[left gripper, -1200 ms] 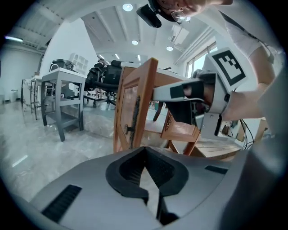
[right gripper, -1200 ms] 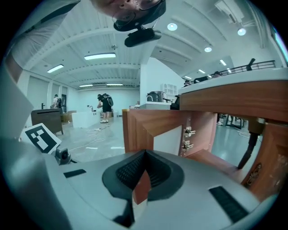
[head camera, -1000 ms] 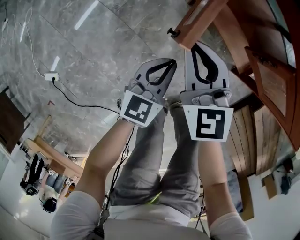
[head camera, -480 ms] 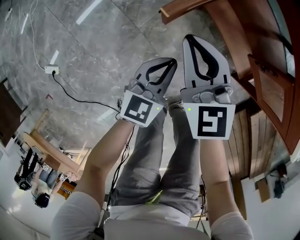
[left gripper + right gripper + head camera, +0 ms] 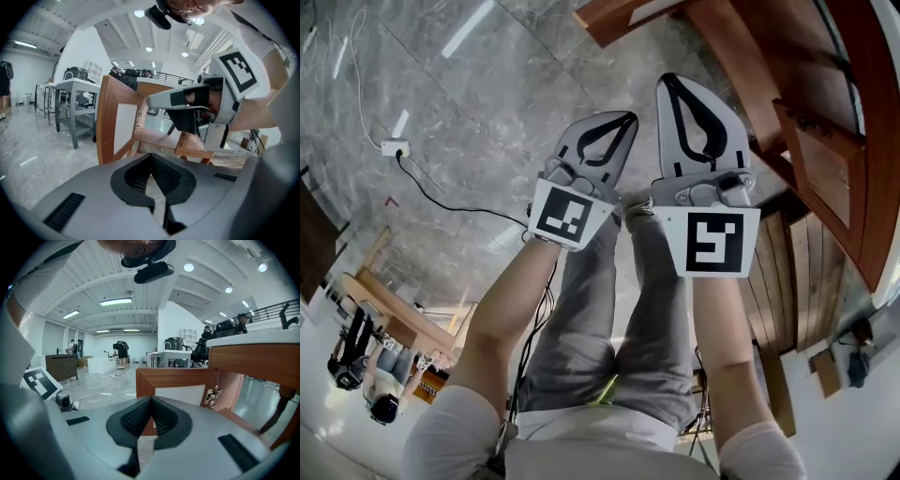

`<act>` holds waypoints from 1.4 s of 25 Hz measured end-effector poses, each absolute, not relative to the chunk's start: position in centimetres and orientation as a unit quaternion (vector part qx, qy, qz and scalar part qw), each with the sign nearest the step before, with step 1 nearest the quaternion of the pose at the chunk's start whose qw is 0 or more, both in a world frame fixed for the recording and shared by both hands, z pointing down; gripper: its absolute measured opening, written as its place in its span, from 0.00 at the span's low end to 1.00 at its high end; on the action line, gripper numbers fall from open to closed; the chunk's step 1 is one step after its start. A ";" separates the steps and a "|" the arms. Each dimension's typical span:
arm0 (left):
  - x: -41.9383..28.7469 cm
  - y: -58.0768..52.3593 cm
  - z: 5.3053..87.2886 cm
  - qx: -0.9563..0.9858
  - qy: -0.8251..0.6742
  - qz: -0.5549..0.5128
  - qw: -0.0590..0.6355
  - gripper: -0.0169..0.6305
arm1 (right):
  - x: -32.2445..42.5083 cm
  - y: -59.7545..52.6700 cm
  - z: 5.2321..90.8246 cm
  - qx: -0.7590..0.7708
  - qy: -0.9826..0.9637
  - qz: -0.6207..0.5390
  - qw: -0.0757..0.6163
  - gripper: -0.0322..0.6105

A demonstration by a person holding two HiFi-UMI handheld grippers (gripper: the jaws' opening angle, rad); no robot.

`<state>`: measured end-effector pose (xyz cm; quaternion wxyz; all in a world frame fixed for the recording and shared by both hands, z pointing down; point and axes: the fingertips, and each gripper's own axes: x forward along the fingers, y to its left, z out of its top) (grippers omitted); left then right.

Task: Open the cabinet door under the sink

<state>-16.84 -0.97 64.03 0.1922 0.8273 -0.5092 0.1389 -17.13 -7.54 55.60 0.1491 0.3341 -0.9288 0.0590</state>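
Reddish-brown wooden cabinet door with a white panel stands open ahead of your right gripper and left gripper; both are closed, empty, probably because opening looks done.

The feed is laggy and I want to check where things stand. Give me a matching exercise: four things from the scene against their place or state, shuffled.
Things:
1. left gripper
2. cabinet door
3. white socket block
4. tap

Place or state:
A. lying on the grey floor, a black cable running from it
B. standing on the countertop
C. jaws together, nothing between them
D. swung open, hinges showing

Pairs: 1-C, 2-D, 3-A, 4-B
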 end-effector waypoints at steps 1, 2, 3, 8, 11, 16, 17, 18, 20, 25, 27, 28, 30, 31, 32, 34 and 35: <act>-16.6 -1.1 63.6 0.829 -0.508 0.140 0.190 0.05 | -16.7 -7.6 55.2 0.338 -0.928 0.060 0.147 0.10; -16.3 -1.2 63.1 0.830 -0.506 0.142 0.187 0.05 | -16.3 -7.8 54.7 0.342 -0.927 0.061 0.144 0.10; -16.1 -1.3 62.5 0.831 -0.504 0.145 0.186 0.05 | -15.8 -7.9 54.2 0.346 -0.926 0.062 0.141 0.10; -14.6 -1.7 58.7 0.838 -0.491 0.155 0.179 0.05 | -13.1 -8.0 50.5 0.370 -0.917 0.070 0.131 0.10; -13.5 -2.4 55.8 0.843 -0.486 0.154 0.170 0.05 | -11.5 -7.9 47.9 0.379 -0.914 0.068 0.131 0.10; -11.4 -2.8 52.1 0.852 -0.475 0.151 0.161 0.05 | -9.1 -7.5 44.2 0.392 -0.909 0.058 0.131 0.10; -11.0 -2.8 51.4 0.853 -0.473 0.151 0.160 0.05 | -8.5 -7.5 43.5 0.396 -0.907 0.057 0.132 0.10; -10.7 -2.8 50.8 0.854 -0.472 0.151 0.160 0.05 | -7.9 -7.4 42.8 0.400 -0.905 0.058 0.131 0.10; -10.1 -2.9 49.4 0.854 -0.472 0.150 0.161 0.05 | -6.5 -7.3 41.4 0.411 -0.901 0.060 0.130 0.10; -8.8 -3.5 46.5 0.856 -0.469 0.153 0.156 0.05 | -2.4 -6.7 38.6 0.437 -0.887 0.058 0.138 0.10; -7.8 -3.6 45.1 0.858 -0.466 0.152 0.153 0.05 | -0.5 -6.3 37.5 0.448 -0.881 0.058 0.142 0.10; -7.3 -3.7 44.3 0.860 -0.463 0.152 0.152 0.05 | 0.5 -6.0 36.9 0.453 -0.878 0.057 0.144 0.10; -6.2 -3.7 42.6 0.865 -0.456 0.151 0.146 0.05 | 2.3 -5.5 35.6 0.465 -0.871 0.059 0.149 0.10; -5.6 -3.8 41.6 0.867 -0.453 0.150 0.143 0.05 | 3.2 -5.3 34.9 0.471 -0.867 0.060 0.150 0.10; -5.0 -3.8 40.7 0.870 -0.449 0.149 0.140 0.05 | 4.1 -5.0 34.1 0.476 -0.864 0.060 0.152 0.10; -3.9 -3.9 38.8 0.875 -0.441 0.148 0.133 0.05 | 5.7 -4.7 32.4 0.485 -0.859 0.051 0.152 0.10; -3.4 -3.9 37.9 0.878 -0.437 0.147 0.130 0.05 | 6.5 -4.5 31.5 0.491 -0.857 0.048 0.151 0.10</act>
